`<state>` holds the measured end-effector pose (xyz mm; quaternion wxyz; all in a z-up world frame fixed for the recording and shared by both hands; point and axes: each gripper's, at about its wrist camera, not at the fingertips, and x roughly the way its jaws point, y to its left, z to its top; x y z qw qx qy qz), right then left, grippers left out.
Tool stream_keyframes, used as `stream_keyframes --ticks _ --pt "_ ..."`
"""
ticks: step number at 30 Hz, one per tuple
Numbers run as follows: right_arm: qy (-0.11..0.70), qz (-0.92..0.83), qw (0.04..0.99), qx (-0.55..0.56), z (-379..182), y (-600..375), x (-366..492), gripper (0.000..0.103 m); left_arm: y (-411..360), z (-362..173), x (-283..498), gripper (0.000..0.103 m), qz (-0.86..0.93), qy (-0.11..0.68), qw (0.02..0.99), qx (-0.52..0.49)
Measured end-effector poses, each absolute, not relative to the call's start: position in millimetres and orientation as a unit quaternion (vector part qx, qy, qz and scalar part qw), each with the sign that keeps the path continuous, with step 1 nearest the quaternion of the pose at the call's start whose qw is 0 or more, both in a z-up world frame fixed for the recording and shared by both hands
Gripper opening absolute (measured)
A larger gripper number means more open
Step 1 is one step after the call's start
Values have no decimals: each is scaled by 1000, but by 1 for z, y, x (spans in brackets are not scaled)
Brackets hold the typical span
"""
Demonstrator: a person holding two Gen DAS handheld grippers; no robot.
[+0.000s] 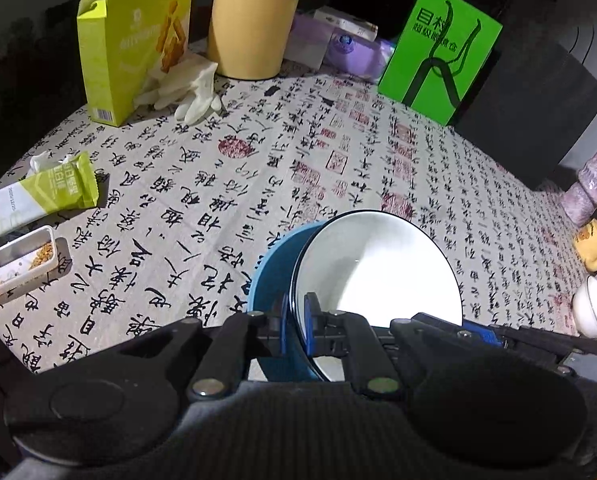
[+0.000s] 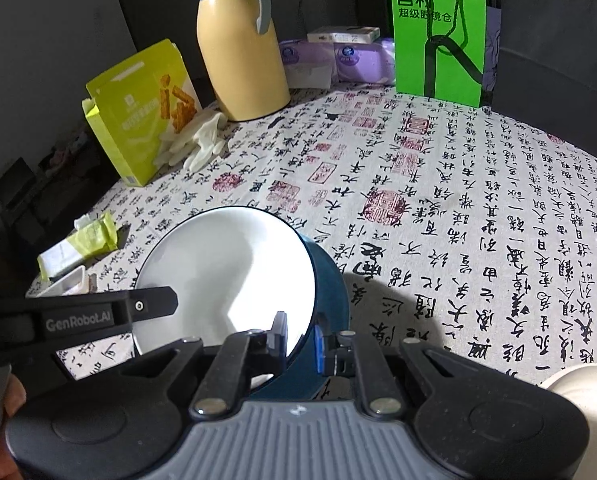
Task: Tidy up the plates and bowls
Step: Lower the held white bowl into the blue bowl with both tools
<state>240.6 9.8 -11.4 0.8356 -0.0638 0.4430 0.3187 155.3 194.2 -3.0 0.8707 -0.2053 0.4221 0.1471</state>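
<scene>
A bowl (image 1: 378, 272), blue outside and white inside with a dark rim, hangs tilted just above the calligraphy-print tablecloth (image 1: 218, 184). My left gripper (image 1: 296, 320) is shut on its left rim, one blue pad inside and one outside. In the right wrist view the same bowl (image 2: 226, 272) fills the lower middle, and my right gripper (image 2: 300, 336) is shut on its right rim. The left gripper's black finger (image 2: 150, 308) reaches in from the left onto the opposite rim. Part of the right gripper (image 1: 478, 332) shows behind the bowl in the left wrist view.
At the back stand a yellow jug (image 2: 238, 48), an open snack box (image 2: 138, 112) with white gloves (image 2: 202, 144), purple tissue packs (image 2: 354, 60), a green paper bag (image 2: 438, 32) and a black bag (image 2: 554, 60). A snack tray (image 1: 14, 264) lies left; small cups (image 1: 592, 308) sit right.
</scene>
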Motion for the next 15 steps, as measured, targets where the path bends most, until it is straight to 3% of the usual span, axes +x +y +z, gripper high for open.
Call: stream_keyframes --ticks 15 --pt "457 325 821 -104 -22 21 244 14 197 -16 164 9 134 452 864 -178"
